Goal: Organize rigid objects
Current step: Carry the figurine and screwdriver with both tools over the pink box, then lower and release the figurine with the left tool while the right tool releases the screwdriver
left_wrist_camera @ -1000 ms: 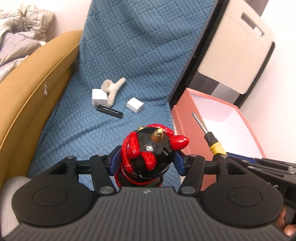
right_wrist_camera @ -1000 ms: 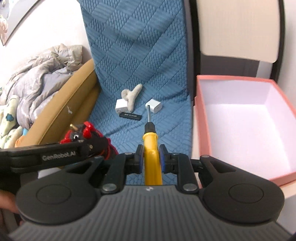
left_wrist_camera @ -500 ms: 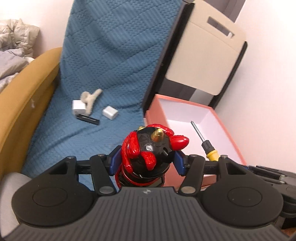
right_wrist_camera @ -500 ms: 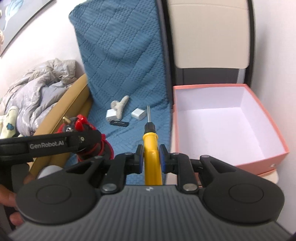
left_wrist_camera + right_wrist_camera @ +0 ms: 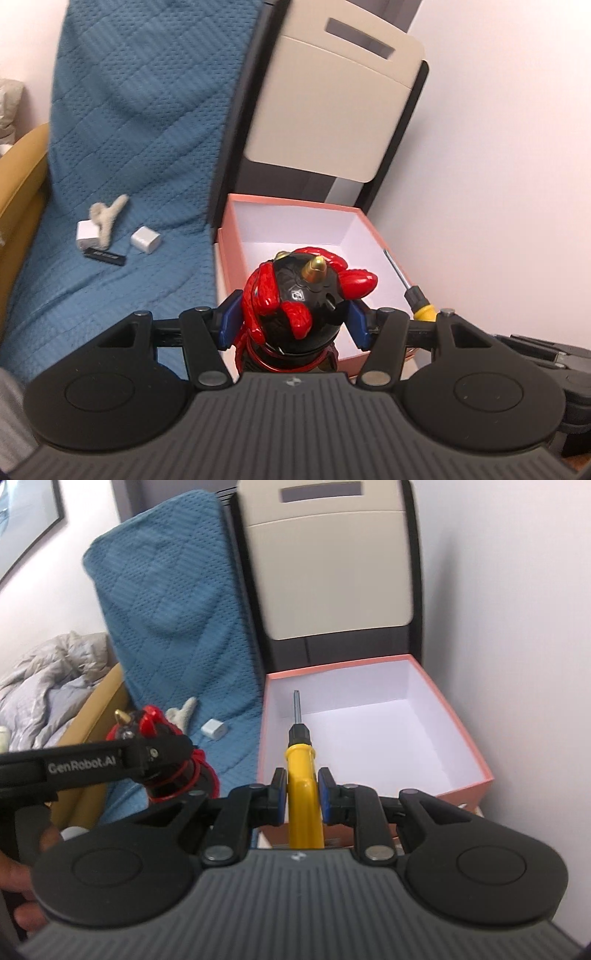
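1. Hovering at the near rim of the pink box point(image 5: 373, 738), the right gripper point(image 5: 301, 794) pinches a yellow screwdriver point(image 5: 301, 771), its shaft pointing forward over the white interior at frame centre.
2. Lower left of that view, the left gripper point(image 5: 293, 321) clamps a red-and-black toy figure point(image 5: 299, 295) just short of the box.
3. Small white blocks point(image 5: 146, 240) lie on the blue blanket point(image 5: 129, 129) at left, against a white wall.

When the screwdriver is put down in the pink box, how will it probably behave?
The screwdriver looks stiff: its metal shaft stays straight while the right hand-held gripper holds only the yellow handle. The handle seems round, so it may roll on the flat floor of the box. It probably will not break.
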Tool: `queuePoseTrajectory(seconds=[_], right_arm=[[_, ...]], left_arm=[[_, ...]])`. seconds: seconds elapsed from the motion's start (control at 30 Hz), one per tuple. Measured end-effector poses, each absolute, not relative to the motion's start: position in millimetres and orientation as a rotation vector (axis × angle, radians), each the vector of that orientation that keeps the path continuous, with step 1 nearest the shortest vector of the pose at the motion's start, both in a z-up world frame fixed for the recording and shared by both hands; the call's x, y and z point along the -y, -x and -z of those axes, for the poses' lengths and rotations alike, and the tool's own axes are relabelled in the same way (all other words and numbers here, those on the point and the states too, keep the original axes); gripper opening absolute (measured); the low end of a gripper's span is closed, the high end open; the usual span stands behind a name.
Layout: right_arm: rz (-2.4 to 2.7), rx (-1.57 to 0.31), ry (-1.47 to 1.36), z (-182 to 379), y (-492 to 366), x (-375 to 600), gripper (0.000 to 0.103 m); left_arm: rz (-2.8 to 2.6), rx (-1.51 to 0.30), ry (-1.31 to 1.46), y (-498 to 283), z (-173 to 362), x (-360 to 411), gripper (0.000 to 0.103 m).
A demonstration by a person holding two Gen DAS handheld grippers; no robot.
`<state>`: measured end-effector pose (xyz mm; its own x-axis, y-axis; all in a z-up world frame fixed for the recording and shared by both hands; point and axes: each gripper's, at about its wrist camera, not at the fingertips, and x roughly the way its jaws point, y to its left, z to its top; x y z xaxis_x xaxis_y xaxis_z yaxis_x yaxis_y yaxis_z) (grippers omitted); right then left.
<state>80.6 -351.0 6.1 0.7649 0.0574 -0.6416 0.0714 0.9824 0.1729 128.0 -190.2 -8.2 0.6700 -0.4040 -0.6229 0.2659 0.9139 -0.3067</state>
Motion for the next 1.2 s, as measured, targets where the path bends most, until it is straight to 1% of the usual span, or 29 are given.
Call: queuePoseTrajectory(seconds=[0.17,0.33,0.77,1.0,1.2], right_arm=[[0.025,-0.711,-0.209,1,-92,374,0.021],[0.026,-0.731,-0.216,14,-107,396,0.022],[0.018,-0.811,-0.227,63,-177,441,0.022],[0.021,-0.864,-0.229,98,-215,458,0.022],[0.012,-0.923,-0.232,128,-240,467,0.022]], left_arm=[[0.387,-0.761,0.189,-152,7,213,0.063],[0.372,-0.792,0.194,-179,20,230,0.063],[0.338,-0.9,0.185,-257,84,275,0.063],[0.331,-0.961,0.166,-295,121,298,0.063],[0.328,-0.997,0.155,-316,144,309,0.063]])
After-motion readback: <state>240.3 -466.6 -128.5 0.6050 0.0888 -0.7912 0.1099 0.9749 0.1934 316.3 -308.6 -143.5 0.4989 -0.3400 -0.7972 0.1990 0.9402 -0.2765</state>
